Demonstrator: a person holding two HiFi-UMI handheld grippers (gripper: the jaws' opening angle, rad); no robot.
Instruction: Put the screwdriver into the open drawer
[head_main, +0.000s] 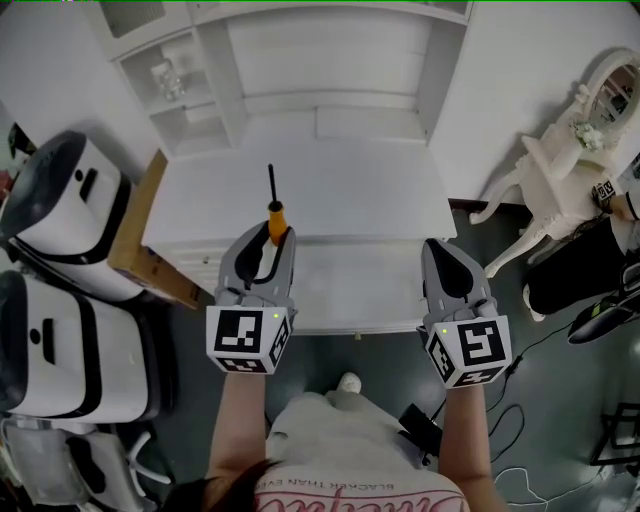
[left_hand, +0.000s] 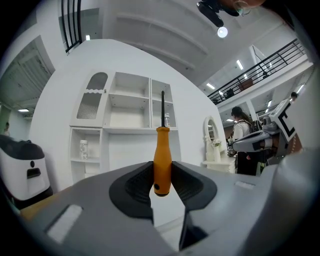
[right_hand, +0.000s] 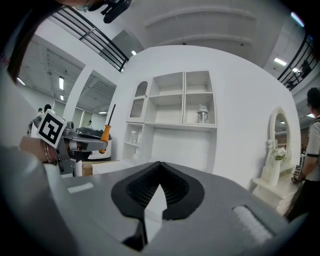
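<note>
Head view first: both forearms reach straight out in front of the person, side by side, with the grippers level and pointing at the white worktop (head_main: 350, 180). The left gripper (head_main: 274, 236) has its jaws clamped on the orange handle of the screwdriver (head_main: 275, 212), whose black shaft sticks out past the tips and over the worktop. The right gripper (head_main: 437, 243) sits well apart from it, over the pulled-out drawer (head_main: 370, 285) at the front of the worktop. So the screwdriver isn't in the drawer, it's up in the left jaws. A white shelf unit (head_main: 330, 60) stands at the back of the worktop. There are two bulky white machines (head_main: 70, 205) and a cardboard box (head_main: 150, 235) on the left and a fancy white mirror stand (head_main: 560, 170) on the right. The floor (head_main: 560, 400) is dark with some cables on it.

Left gripper view: the jaws are only a little way apart, pressed on both sides of the lower handle. The screwdriver stands upright between them, shaft up, with the shelf unit behind it. The other gripper shows at the right edge.

Right gripper view: the jaw tips meet and there's nothing between them. Off to the left is the other gripper with the screwdriver. The shelves are straight ahead and the mirror stand is on the right.
</note>
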